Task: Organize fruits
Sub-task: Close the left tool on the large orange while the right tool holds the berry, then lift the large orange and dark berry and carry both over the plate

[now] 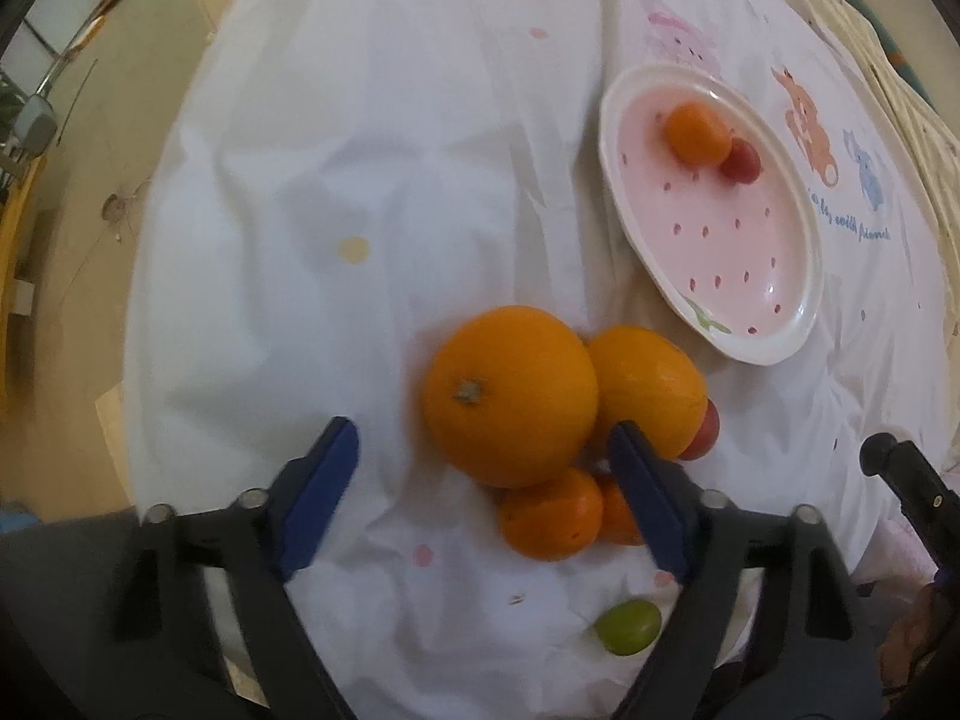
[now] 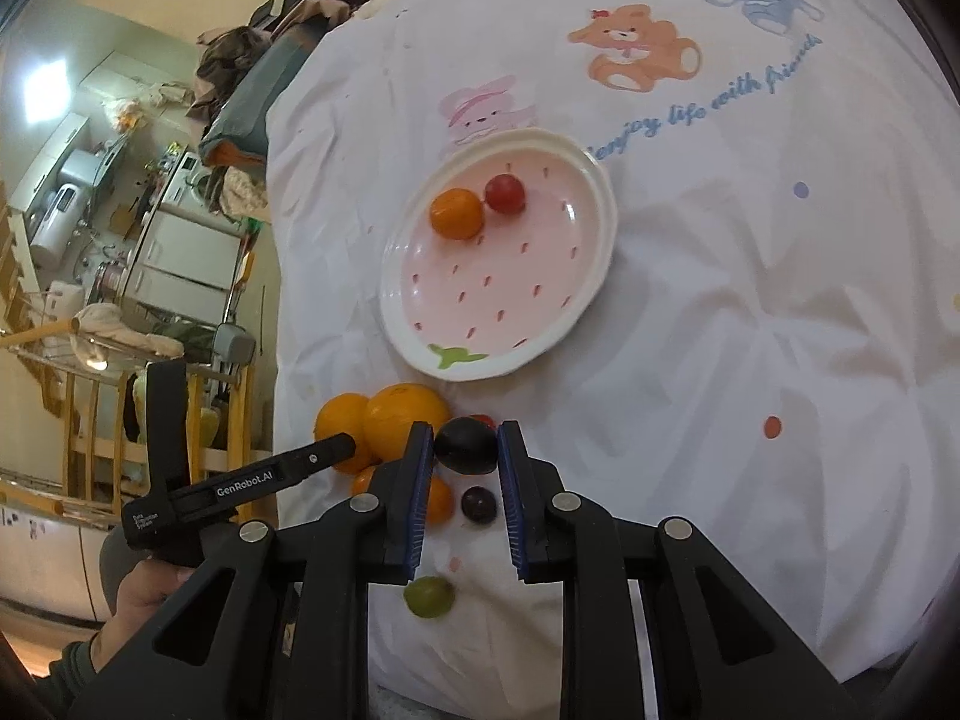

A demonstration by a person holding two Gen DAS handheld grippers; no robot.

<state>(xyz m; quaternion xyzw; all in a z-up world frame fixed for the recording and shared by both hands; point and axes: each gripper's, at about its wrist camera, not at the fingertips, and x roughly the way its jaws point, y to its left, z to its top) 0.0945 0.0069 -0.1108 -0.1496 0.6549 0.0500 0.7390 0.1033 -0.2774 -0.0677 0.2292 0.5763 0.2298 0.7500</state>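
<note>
Left tool [image 1: 483,483] hangs with its pads apart, straddling the large orange [image 1: 510,393] without touching it; best to centre on that fruit before closing, since a second orange [image 1: 651,390] crowds it at 3 o'clock. Right tool [image 2: 465,450] is clamped on a dark grape [image 2: 465,446], glossy, near-black. Pink plate [image 2: 591,282] lies at 12 o'clock on the bed sheet [image 2: 750,360].

Small orange [image 1: 618,510] half hidden behind left tongs [image 1: 483,456]
</note>
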